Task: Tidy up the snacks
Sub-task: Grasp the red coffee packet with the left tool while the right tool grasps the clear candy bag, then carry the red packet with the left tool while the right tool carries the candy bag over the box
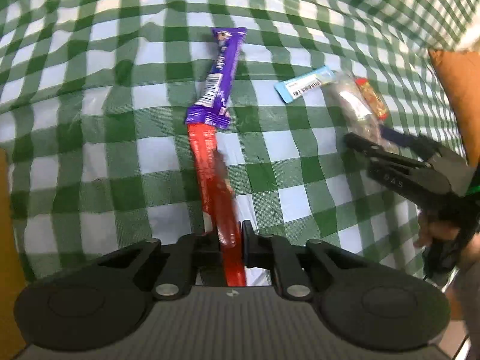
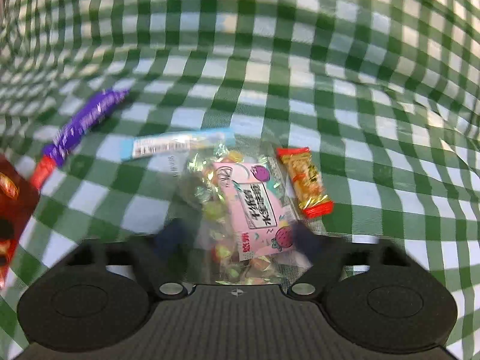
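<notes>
My left gripper (image 1: 231, 240) is shut on the near end of a long red snack stick (image 1: 210, 174). The stick's far end meets the purple chocolate bar (image 1: 220, 75) lying on the checked cloth. In the right wrist view, a clear bag of wrapped candies with a pink label (image 2: 249, 204) lies between the blurred fingers of my right gripper (image 2: 238, 240). These fingers stand apart at the bag's two sides, so this gripper is open. A light blue bar (image 2: 180, 145) and a small red-and-orange packet (image 2: 306, 180) lie just beyond the bag. The right gripper (image 1: 375, 147) also shows at the right of the left wrist view.
The green-and-white checked tablecloth (image 2: 300, 75) is wrinkled, with folds rising at the back. A red printed box (image 2: 12, 207) stands at the left edge of the right wrist view. A tan edge (image 1: 6, 210) shows far left and an orange-brown surface (image 1: 456, 90) far right. A hand (image 1: 432, 234) holds the right gripper.
</notes>
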### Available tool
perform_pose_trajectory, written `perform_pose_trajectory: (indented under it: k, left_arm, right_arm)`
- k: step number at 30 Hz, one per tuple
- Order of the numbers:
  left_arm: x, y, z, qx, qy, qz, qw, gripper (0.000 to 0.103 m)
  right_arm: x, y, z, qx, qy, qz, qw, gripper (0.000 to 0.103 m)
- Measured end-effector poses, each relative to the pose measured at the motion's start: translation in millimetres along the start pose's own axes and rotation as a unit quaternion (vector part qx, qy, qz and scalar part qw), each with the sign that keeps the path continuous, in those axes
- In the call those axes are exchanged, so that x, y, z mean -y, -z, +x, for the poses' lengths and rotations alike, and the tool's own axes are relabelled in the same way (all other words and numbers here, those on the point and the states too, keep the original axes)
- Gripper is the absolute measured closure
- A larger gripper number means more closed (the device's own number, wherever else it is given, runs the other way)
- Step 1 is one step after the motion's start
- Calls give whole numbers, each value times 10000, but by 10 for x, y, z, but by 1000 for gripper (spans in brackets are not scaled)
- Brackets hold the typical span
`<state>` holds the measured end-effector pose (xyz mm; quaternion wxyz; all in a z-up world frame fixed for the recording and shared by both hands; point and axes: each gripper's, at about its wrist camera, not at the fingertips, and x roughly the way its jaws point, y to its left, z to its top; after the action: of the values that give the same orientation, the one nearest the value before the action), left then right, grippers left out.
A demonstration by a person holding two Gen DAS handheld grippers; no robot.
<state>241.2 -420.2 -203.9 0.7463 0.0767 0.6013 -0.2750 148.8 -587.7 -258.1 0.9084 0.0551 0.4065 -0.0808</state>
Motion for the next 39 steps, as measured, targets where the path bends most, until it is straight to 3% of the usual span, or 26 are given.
perform_pose_trajectory:
  k: [1, 2, 7, 10, 15, 21, 30, 39]
  left_arm:
    - [6, 7, -41, 100, -76, 63, 9999, 93]
    - [11, 16, -87, 199, -129, 114, 9997, 93]
    - [-25, 78, -363, 351, -37, 81, 9993, 93]
    - [-25, 171, -631, 545, 10, 180, 9983, 93]
    - [-106, 425, -1189, 834, 4, 225, 9963, 93]
    - [-416, 922, -2001, 1250, -85, 114, 9921, 93]
    - [-1196, 1929, -3117, 1849, -407, -238, 9816, 93]
    - [-1910, 2782, -3709, 2284, -572, -834, 9683, 93]
  right_arm:
    - [17, -4, -64, 39, 26, 91, 9999, 56]
    - [33, -11, -118, 87, -9, 219, 9997, 61]
    - [-11, 1, -319, 275, -11, 510, 9983, 75]
    - [-132, 8, -483, 346, -39, 691, 9970, 77]
    - [-569, -43, -860, 445, -308, 914, 9943, 78]
    - [-1270, 54, -1641, 734, -705, 1489, 9836, 78]
    - [-2573, 102, -2824, 1098, -1251, 1229, 9784, 78]
    - [-3504, 210, -3574, 1107, -1516, 626, 9802, 78]
